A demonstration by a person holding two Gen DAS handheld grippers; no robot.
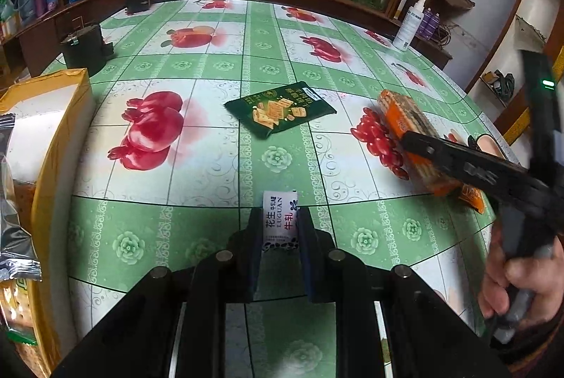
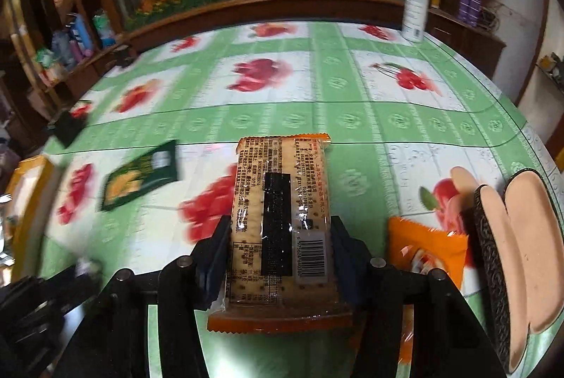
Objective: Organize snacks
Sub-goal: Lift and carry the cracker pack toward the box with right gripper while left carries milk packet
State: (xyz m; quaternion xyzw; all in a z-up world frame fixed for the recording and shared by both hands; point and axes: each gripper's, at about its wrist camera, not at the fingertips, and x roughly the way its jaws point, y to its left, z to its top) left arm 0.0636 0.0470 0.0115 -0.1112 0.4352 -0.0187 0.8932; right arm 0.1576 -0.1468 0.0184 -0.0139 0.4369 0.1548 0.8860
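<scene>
On the green-and-white fruit-print tablecloth [image 1: 197, 166] lay one dark green cracker packet [image 1: 280, 108] near the middle, two orange-wrapped biscuit packs, one clear-fronted [image 2: 280, 219] and one crumpled orange [image 2: 423, 247], and one small white nougat candy wrapper [image 1: 280, 219]. One white spray bottle [image 2: 416, 2] stood at the far edge, one yellow cardboard box [image 1: 56, 117] at the left edge.

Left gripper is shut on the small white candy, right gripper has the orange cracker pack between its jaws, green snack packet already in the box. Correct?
Not quite: the green snack packet lies on the tablecloth, outside the box, as the left wrist view shows. The rest holds.
</scene>
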